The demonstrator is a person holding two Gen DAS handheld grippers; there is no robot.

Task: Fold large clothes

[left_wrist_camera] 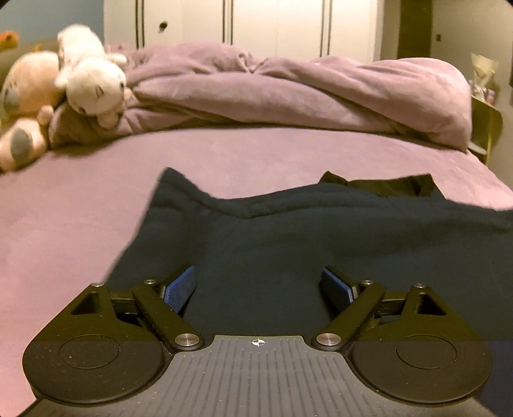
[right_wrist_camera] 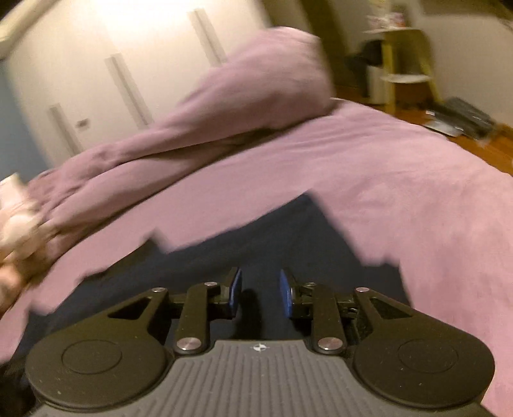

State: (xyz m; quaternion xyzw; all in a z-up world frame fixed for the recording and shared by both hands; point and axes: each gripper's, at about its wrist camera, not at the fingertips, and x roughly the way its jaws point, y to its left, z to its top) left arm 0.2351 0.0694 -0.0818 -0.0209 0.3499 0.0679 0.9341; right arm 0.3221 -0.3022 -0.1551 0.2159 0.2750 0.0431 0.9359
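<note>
A dark navy garment (left_wrist_camera: 288,231) lies spread on the purple bed sheet (left_wrist_camera: 80,218), its far edge rumpled with a black lining showing at the back right. My left gripper (left_wrist_camera: 259,288) is wide open just above the garment's near part, with nothing between the blue pads. In the blurred, tilted right wrist view the same garment (right_wrist_camera: 256,237) lies under my right gripper (right_wrist_camera: 260,293). Its blue pads stand apart with a narrow gap and hold nothing.
A bunched purple duvet (left_wrist_camera: 288,86) lies across the far side of the bed. Plush toys (left_wrist_camera: 89,80) sit at the far left. White wardrobe doors (left_wrist_camera: 272,25) stand behind. A yellow shelf unit (right_wrist_camera: 407,57) and wood floor lie beyond the bed's right edge.
</note>
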